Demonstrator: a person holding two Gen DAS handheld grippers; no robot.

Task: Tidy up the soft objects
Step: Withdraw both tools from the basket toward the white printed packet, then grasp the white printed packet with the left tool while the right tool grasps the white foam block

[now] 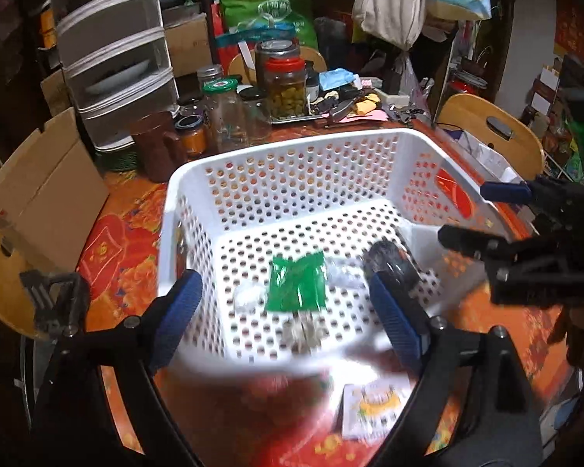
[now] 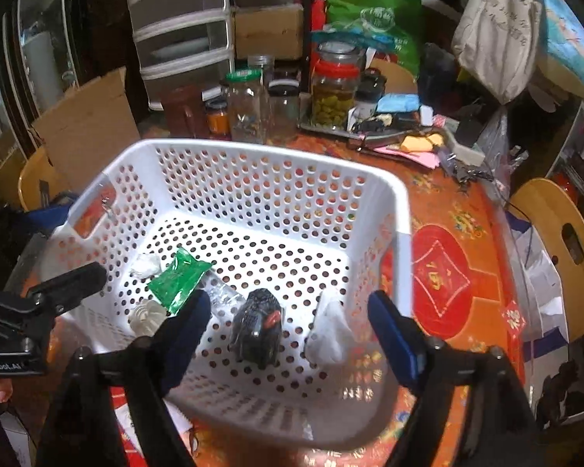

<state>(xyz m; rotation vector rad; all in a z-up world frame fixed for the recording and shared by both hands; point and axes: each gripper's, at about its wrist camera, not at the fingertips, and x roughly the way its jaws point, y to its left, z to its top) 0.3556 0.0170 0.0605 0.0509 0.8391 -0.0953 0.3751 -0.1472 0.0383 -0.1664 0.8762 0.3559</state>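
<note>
— So where have the soft things ended up?

— Down in the white perforated basket [image 2: 253, 179], which sits on the red and orange patterned surface [image 2: 447, 272]. On its floor lie a green packet [image 2: 177, 280], a small white lump [image 2: 146, 264] just beside it, a ridged white piece [image 2: 148, 317] nearer the front, a crumpled clear wrapper [image 2: 224, 294], a dark bundle with a red spot [image 2: 259, 321], and a white cloth-like piece [image 2: 329, 334] against the right wall.

— And the grippers?

— The left gripper [image 1: 288, 311] hangs above the basket's near rim with its blue-padded fingers [image 1: 181, 307] spread wide apart, nothing between them. The right gripper [image 2: 288, 334] stands the same way, blue fingers [image 2: 395, 334] splayed, the dark bundle showing in the gap below them but not touched.

— Can each one be seen from the other camera?

— Yes. From the left wrist, the right gripper [image 1: 498, 218] shows at the right edge by the basket's side, parted. From the right wrist, part of the left one pokes in at the left.

— Anything outside the basket?

— A small printed card [image 1: 373, 408] lies on the surface in front, blurred. Behind stand glass jars [image 2: 249, 105], one with a red lid holding green contents [image 2: 333, 93], and a stack of clear drawers [image 2: 179, 31]
</note>
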